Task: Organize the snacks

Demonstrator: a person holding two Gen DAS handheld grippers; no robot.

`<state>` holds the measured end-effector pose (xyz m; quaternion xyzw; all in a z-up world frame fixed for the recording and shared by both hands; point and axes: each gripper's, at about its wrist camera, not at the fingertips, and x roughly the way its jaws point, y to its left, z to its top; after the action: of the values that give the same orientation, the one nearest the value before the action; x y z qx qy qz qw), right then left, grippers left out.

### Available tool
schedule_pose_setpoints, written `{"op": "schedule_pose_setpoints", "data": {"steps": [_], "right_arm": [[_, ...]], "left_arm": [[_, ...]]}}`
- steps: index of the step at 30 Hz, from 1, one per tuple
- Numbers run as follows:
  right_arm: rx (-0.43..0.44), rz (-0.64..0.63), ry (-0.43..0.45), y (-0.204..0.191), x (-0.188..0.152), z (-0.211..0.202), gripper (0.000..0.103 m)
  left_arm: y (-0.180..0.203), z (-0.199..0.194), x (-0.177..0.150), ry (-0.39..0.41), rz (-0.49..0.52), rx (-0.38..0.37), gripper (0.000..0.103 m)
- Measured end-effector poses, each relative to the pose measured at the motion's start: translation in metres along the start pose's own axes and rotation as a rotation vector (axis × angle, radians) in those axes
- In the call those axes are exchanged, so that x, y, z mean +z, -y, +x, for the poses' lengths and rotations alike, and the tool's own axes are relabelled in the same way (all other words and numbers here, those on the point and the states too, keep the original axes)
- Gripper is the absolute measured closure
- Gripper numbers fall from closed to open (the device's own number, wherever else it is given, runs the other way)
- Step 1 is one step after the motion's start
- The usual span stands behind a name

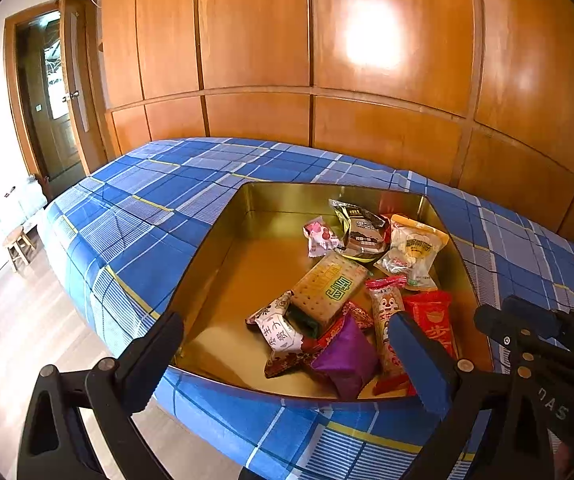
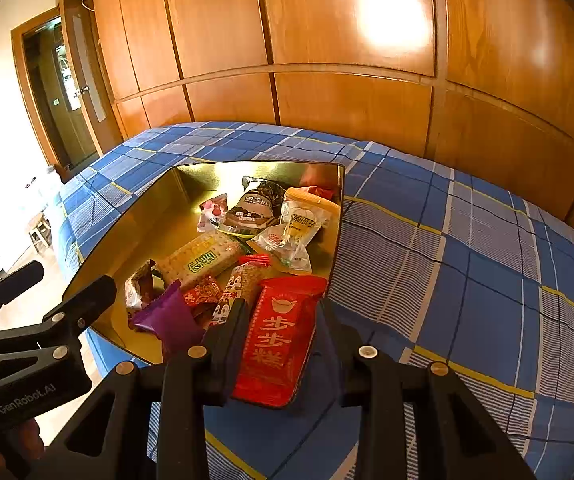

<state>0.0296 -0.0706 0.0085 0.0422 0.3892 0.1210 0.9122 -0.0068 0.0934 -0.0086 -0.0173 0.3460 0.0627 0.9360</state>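
Gold tray [image 1: 223, 240] on blue plaid bedspread [image 1: 135, 216]; wooden wardrobe [image 1: 255, 40] behind.

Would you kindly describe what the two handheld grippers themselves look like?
Both the left gripper and right gripper are matte black, with angular cut-out linkages, silver pivot rivets and flat paddle-shaped fingers. White "GenRobot.AI" lettering marks the left body. No cables or sleeves show.

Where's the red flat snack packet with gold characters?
Red flat snack packet sits between the right gripper fingers at the gold metal tin's near right corner, beside the purple packet.
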Motion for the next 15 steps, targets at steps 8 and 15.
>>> {"op": "schedule_pose_setpoints", "data": {"steps": [8, 15], "right_arm": [[0.004, -0.005, 0.002, -0.0014, 0.0007, -0.0003, 0.068], [0.006, -0.008, 0.004, -0.0025, 0.0010, -0.0004, 0.068]], "left_arm": [[-0.0005, -0.0023, 0.0010, 0.007, -0.005, 0.000, 0.000], [-0.0006, -0.0029, 0.0012, 0.006, -0.003, 0.005, 0.000]]}}
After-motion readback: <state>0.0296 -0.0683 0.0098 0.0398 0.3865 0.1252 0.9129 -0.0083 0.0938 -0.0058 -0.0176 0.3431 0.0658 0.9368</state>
